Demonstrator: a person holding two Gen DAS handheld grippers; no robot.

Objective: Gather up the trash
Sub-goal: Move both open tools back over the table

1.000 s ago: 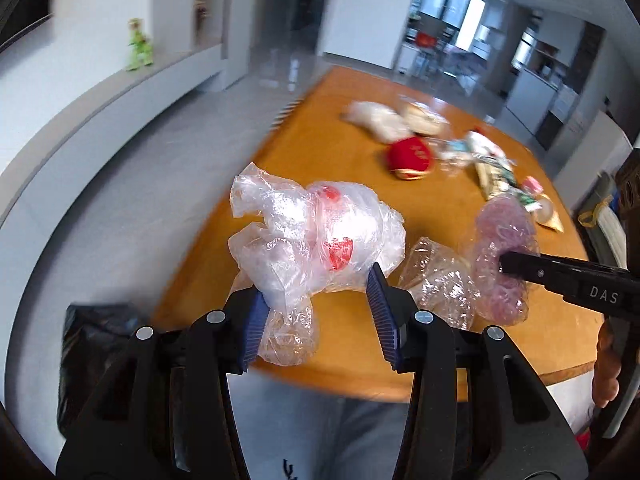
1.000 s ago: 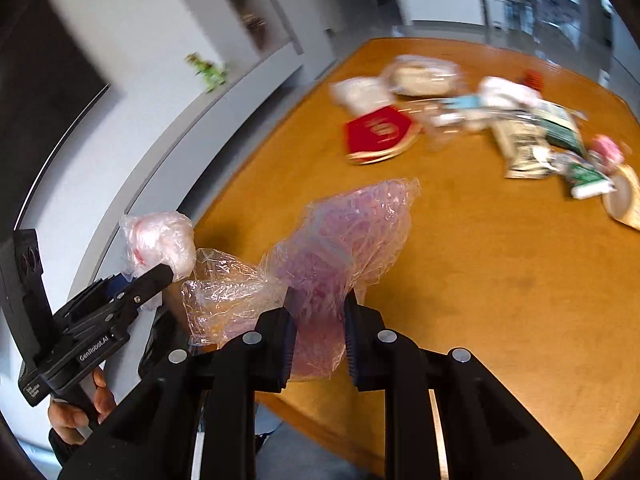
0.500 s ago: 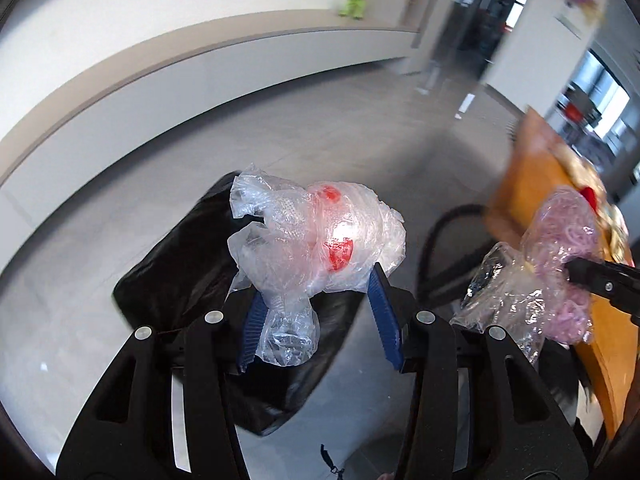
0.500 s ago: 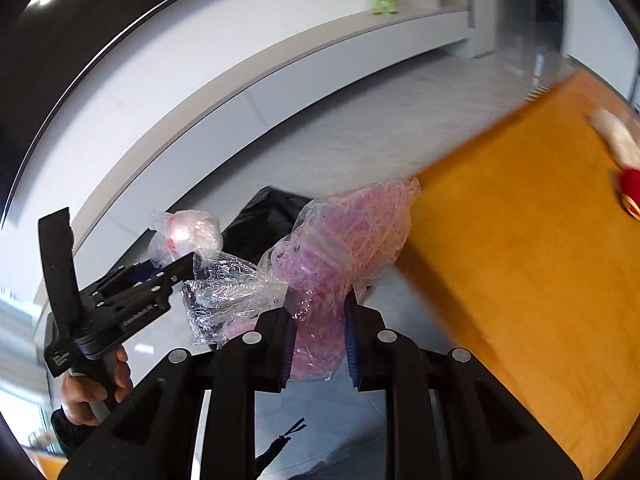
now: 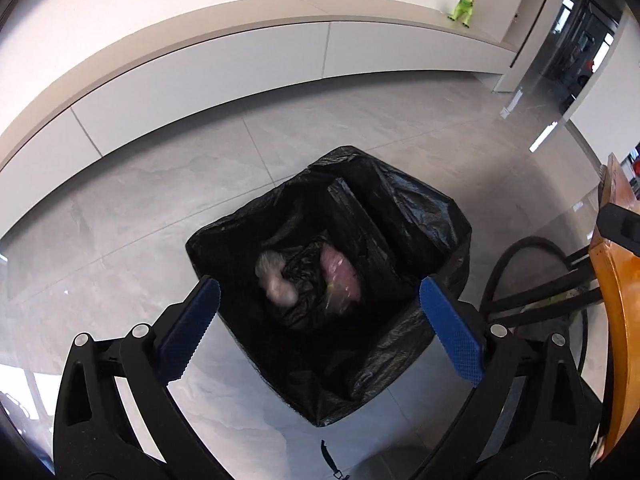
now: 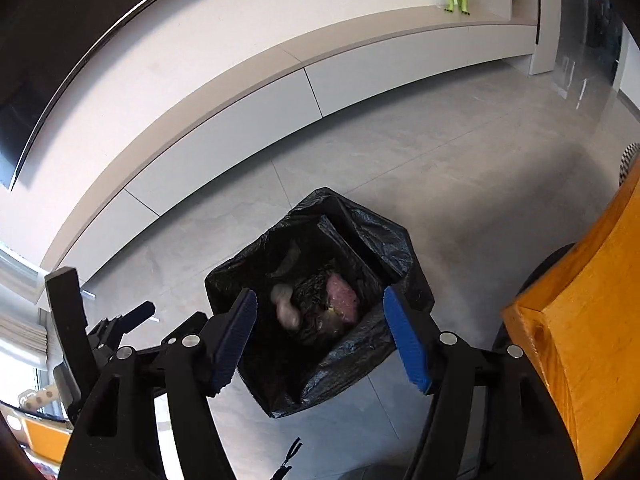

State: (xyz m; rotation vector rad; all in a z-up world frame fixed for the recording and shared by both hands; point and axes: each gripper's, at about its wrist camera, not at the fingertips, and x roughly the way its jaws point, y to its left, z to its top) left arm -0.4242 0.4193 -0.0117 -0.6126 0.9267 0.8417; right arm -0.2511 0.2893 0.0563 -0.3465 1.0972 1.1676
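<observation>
A bin lined with a black bag (image 5: 408, 216) stands on the grey floor; it also shows in the right wrist view (image 6: 376, 232). Inside lie a clear plastic wrapper (image 5: 276, 276), blurred, and a pink plastic bag (image 5: 340, 276); both show in the right wrist view too, the clear wrapper (image 6: 286, 308) and the pink bag (image 6: 342, 298). My left gripper (image 5: 320, 324) is wide open and empty above the bin. My right gripper (image 6: 320, 328) is wide open and empty above it too. The left gripper's body (image 6: 108, 332) shows at the left of the right wrist view.
The orange wooden table edge (image 5: 618, 296) is at the right, also in the right wrist view (image 6: 580, 320). A black chair frame (image 5: 532, 280) stands under it. A long white low cabinet (image 5: 240, 76) runs along the wall, with a green toy dinosaur (image 5: 464, 0) on it.
Both grippers swung from the table to above the bin and opened. The clear wrapper and the pink bag left the jaws and now lie in the bin.
</observation>
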